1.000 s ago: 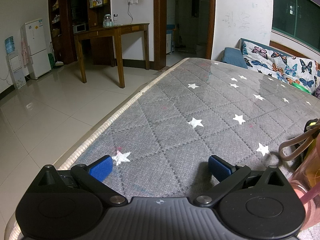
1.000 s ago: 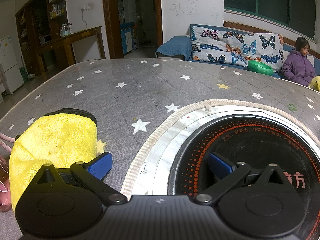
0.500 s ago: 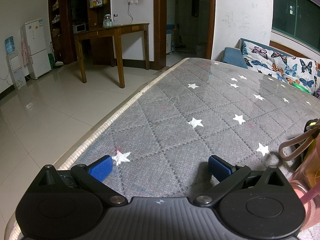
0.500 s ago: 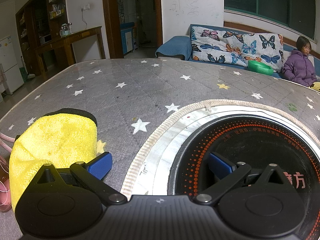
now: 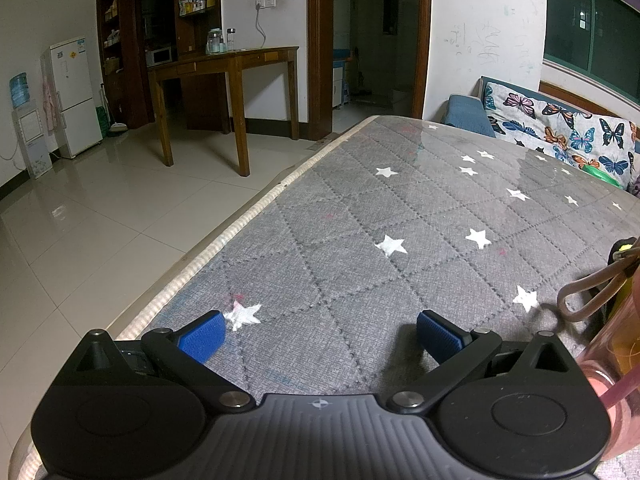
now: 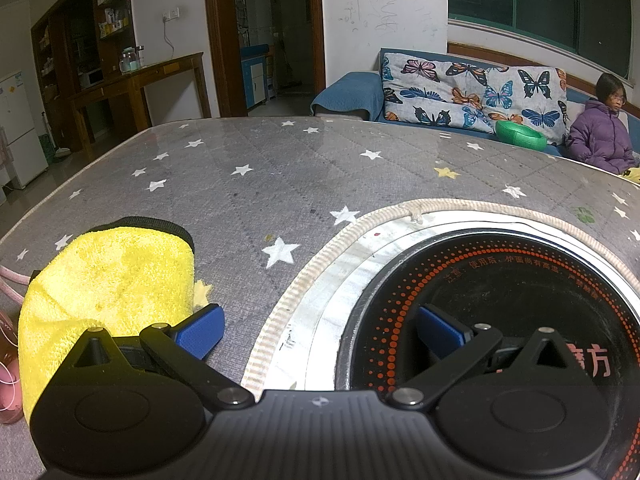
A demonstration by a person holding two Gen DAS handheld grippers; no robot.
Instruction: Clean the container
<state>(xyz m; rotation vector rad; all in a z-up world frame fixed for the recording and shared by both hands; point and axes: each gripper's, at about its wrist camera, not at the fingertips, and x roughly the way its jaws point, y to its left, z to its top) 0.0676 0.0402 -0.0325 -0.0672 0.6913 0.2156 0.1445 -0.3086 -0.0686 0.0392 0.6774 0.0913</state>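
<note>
Jaws wide over star-patterned grey table cover [image 5: 360,216]

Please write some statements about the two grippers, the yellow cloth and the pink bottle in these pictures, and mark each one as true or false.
1. The left gripper is open and holds nothing. True.
2. The right gripper is shut on the yellow cloth. False: it is open, and the cloth lies on the table beside its left finger.
3. The pink bottle is at the right edge of the left wrist view. True.
4. The yellow cloth lies on the black cooktop. False: it lies on the grey star-patterned table cover, left of the cooktop.
5. The right gripper's right finger is over the black cooktop. True.
</note>
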